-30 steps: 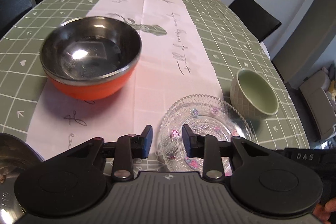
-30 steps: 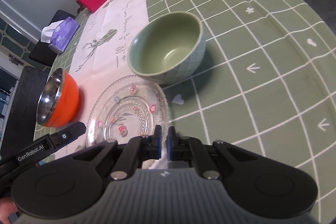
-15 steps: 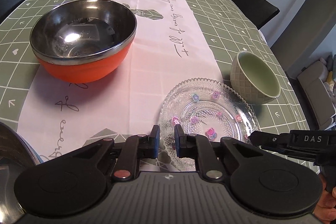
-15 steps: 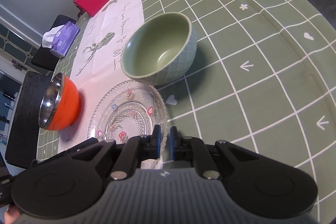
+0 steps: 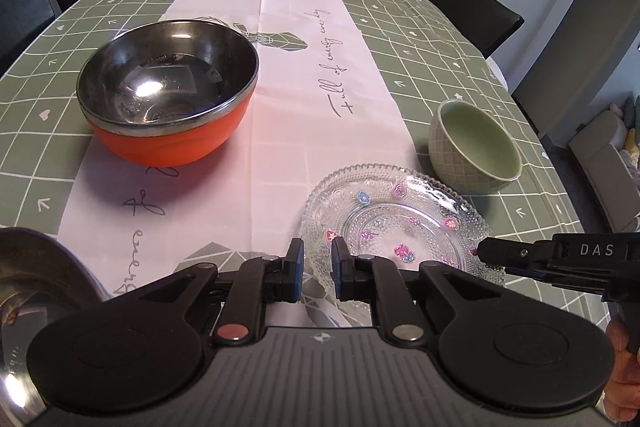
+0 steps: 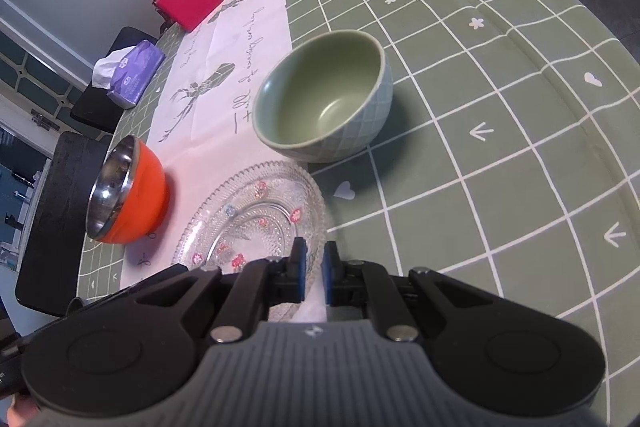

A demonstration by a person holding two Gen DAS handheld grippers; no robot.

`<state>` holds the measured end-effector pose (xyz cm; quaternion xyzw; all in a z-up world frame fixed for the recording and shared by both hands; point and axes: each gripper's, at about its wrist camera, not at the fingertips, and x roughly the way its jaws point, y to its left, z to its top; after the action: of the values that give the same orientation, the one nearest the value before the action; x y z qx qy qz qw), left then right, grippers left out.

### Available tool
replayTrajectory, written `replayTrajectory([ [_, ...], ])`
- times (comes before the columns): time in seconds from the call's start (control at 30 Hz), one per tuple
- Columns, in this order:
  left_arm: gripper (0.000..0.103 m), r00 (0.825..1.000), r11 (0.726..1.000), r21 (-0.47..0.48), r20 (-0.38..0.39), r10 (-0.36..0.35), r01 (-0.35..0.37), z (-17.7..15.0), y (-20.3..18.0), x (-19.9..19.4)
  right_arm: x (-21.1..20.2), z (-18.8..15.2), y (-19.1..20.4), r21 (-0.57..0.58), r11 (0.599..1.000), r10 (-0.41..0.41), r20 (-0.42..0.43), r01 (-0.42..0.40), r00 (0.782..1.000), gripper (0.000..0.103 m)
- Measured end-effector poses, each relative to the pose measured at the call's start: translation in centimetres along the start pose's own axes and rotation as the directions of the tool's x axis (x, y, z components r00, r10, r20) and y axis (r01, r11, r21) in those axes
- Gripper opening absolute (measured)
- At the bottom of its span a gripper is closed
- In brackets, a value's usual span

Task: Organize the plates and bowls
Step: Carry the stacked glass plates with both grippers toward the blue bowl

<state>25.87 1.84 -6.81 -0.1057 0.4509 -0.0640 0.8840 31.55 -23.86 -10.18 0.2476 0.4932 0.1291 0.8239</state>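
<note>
Fig.: both grippers, L (image 5: 316,275) & R (image 6: 314,277), jaws nipped on rim of clear beaded glass plate (image 5: 394,223) on counter w/ green cloth (image 6: 500,87); sage ceramic bowl (image 6: 324,99) & orange steel-lined bowl (image 5: 168,95) unstacked, so sorting seems barely begun.

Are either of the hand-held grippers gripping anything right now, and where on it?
Both hold the glass plate by its rim: the left hand-held gripper pinches the near edge, and the right hand-held gripper pinches the edge on its own side.

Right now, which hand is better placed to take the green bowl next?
Likely right. The green bowl sits just beyond the glass plate, straight ahead of the right gripper. For the left gripper it lies off to the side, across the plate.
</note>
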Motion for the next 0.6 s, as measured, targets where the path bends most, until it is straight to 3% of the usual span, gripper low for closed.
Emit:
replayTrajectory([
  [0.2, 0.015, 0.999, 1.0, -0.01, 0.027, -0.019, 0.02, -0.4, -0.1, -2.0, -1.8, -0.6, 0.2, -0.016, 1.0, 0.026, 0.018, -0.025, 1.0, 0.006],
  [0.6, 0.015, 0.985, 0.992, -0.01, 0.12, -0.123, 0.125, -2.9, -1.5, -6.9, -8.0, -3.4, -0.1, -0.081, 0.996, 0.055, 0.096, -0.048, 0.994, 0.006],
])
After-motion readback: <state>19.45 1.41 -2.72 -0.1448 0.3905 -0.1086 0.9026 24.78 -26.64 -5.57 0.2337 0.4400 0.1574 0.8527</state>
